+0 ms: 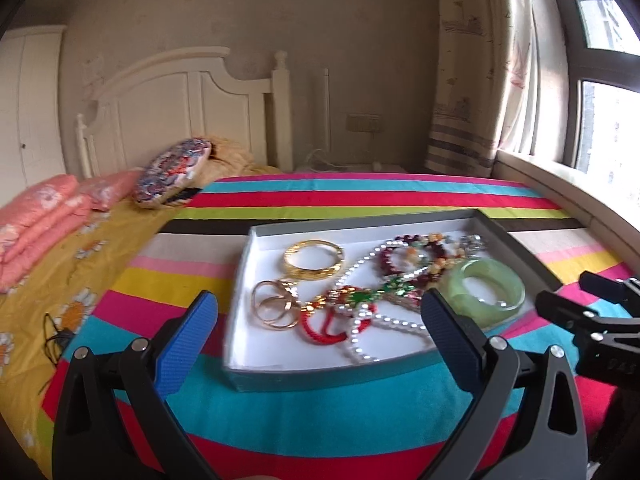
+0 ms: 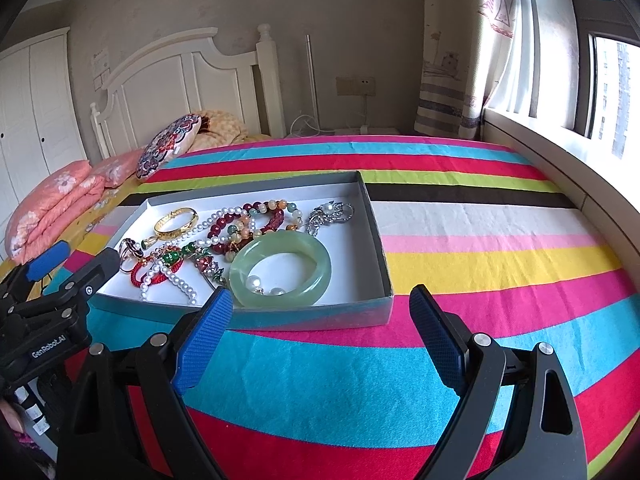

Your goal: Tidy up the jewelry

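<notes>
We hold the left gripper (image 1: 320, 328) and the right gripper (image 2: 320, 320) with fingers spread apart and nothing between them, both just above the striped bedspread (image 2: 480, 248). The grey tray (image 2: 376, 240) lies ahead on it, holding the jade bangle (image 2: 280, 272) at its near right, the gold bangle (image 2: 176, 220) farther left, and the pearl strand (image 1: 384, 324).

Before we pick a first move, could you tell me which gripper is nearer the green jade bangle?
Right. The right gripper hovers just before the green jade bangle; the left gripper faces the box's opposite end.
</notes>
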A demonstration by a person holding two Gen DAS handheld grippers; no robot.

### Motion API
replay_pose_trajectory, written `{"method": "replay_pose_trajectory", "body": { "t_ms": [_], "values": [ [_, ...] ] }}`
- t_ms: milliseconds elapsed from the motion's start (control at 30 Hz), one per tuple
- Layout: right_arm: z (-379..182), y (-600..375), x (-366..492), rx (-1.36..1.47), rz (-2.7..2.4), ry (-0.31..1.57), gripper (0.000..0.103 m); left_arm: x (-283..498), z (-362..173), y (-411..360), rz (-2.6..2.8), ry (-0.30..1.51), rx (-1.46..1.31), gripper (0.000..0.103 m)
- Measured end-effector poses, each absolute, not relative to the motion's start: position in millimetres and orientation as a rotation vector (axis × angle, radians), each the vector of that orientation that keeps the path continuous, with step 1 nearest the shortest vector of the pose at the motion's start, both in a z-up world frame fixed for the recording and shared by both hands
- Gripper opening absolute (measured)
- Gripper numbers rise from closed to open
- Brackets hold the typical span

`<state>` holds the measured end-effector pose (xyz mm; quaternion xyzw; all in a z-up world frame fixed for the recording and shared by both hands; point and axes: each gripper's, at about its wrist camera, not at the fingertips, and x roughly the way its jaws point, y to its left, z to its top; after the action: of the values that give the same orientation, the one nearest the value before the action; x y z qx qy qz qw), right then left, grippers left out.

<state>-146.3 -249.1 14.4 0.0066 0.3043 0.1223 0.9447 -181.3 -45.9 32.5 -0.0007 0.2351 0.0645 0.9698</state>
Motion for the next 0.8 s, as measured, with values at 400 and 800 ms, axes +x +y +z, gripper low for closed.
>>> {"method": "replay_pose_trajectory", "body": {
  "t_ms": [400,800],
  "values": [
    [12,-240,-143,-0.055,0.223,0.658,0.086,-180,-5,-3,0.124,0.909,-0.061,0.101],
    [-7,-203,-99,-0.142,0.296,0.907,0.086,-65,7,-10,0.123,0.964,0.095,0.101]
  ]
}}
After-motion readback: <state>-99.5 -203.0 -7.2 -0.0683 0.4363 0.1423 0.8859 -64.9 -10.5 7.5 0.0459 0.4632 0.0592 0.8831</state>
